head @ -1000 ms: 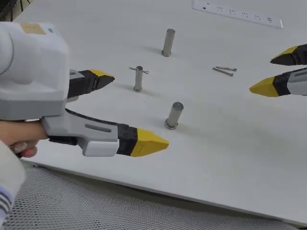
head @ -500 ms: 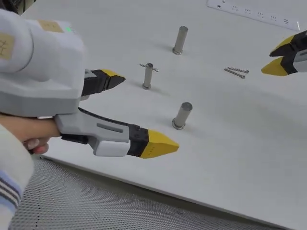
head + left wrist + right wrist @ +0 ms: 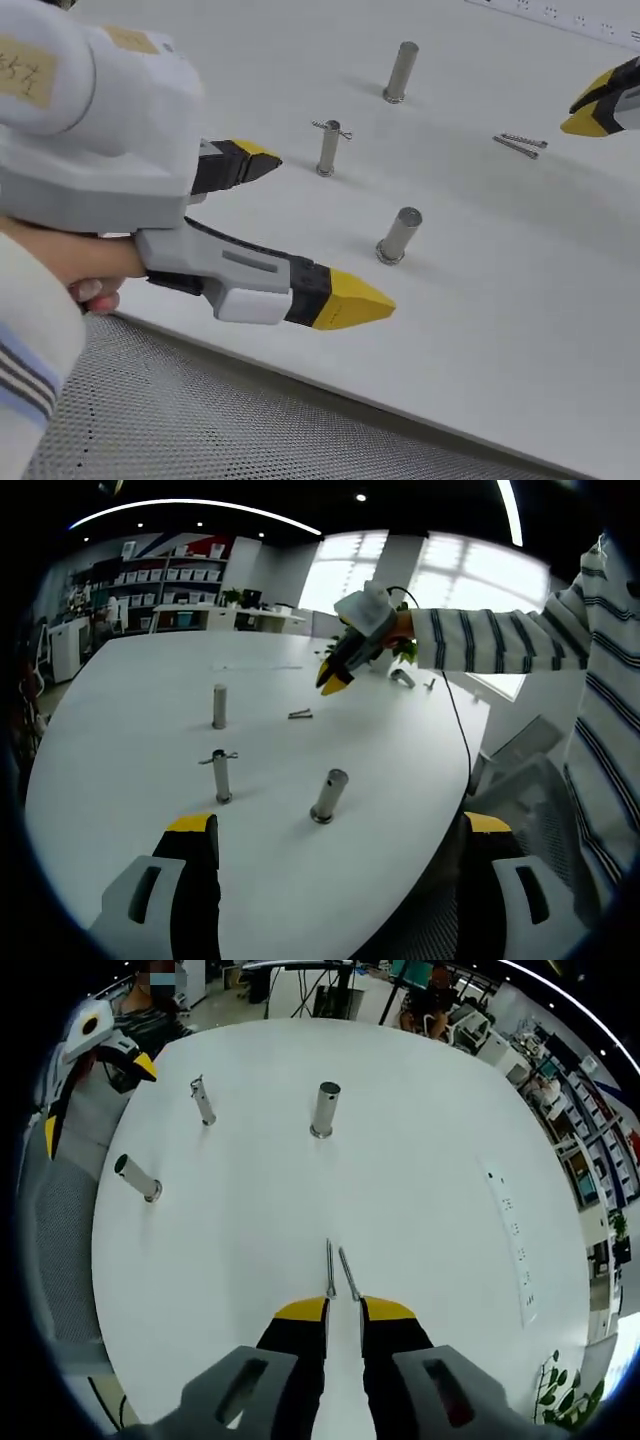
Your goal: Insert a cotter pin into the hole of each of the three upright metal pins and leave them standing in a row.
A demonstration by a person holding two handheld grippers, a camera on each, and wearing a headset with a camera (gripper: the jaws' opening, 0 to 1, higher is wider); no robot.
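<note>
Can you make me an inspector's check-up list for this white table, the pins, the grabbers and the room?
Surface: white table, smooth.
Job's things: three upright metal pins. The middle pin has a cotter pin through its top. No cotter pin seen in the far pin or the near pin. Two loose cotter pins lie side by side.
Clutter: power strip near the table's edge.
Grippers: left gripper wide open, empty. Right gripper has a narrow gap between its jaws, empty, just short of the loose cotter pins.
Cables: thin dark cable trails down from the right gripper.
Surroundings: shelves, bright windows, mesh below the table edge.
</note>
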